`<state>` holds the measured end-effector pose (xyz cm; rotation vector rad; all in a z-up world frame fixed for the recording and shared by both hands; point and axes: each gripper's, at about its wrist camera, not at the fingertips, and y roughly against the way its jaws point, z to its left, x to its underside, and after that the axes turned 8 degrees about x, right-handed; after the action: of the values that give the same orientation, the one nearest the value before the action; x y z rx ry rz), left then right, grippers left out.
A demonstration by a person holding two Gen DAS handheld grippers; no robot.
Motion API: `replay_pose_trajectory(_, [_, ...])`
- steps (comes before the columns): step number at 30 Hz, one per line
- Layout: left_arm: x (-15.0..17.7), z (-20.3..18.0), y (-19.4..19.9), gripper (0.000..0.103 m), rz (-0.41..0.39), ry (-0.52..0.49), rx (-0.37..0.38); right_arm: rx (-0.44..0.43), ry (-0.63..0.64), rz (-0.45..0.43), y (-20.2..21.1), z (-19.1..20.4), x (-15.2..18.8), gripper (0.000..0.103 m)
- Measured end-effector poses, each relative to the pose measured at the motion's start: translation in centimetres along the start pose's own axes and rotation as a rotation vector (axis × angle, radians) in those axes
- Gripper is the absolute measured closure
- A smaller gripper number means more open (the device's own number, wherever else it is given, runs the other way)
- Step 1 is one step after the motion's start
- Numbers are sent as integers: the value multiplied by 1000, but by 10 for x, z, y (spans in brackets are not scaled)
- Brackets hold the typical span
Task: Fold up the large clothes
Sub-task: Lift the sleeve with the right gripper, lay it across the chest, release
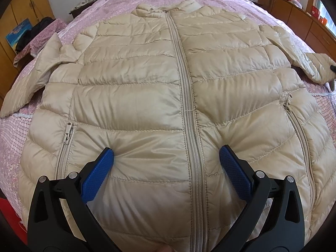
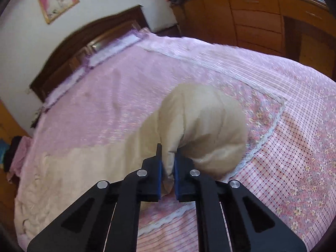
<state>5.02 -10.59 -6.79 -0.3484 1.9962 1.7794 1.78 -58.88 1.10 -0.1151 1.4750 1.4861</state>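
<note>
The beige quilted puffer jacket (image 1: 147, 96) lies zipped on the pink floral bedspread (image 2: 294, 147). The left gripper (image 1: 167, 157) presses spread-wide into its hem; the right gripper (image 2: 168, 163) pinches its sleeve cuff (image 2: 201, 121), lifted ahead.

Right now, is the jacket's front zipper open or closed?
Closed. The front zipper runs joined from collar to hem down the jacket, both panels meeting flat with no gap.

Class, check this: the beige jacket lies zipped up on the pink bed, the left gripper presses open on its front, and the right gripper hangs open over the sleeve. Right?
Not quite. The right gripper is shut on the sleeve, as the right wrist view shows. The rest stands.
</note>
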Motion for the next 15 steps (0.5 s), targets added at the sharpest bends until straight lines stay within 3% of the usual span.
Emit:
replay_pose_trajectory(3, [0,2,2,3,3,3,18,-84,-2,11,16,7,3,93])
replay_pose_trajectory(15, [2,6,18,3,-11,4,48,-187,109,10,56,43,18,94])
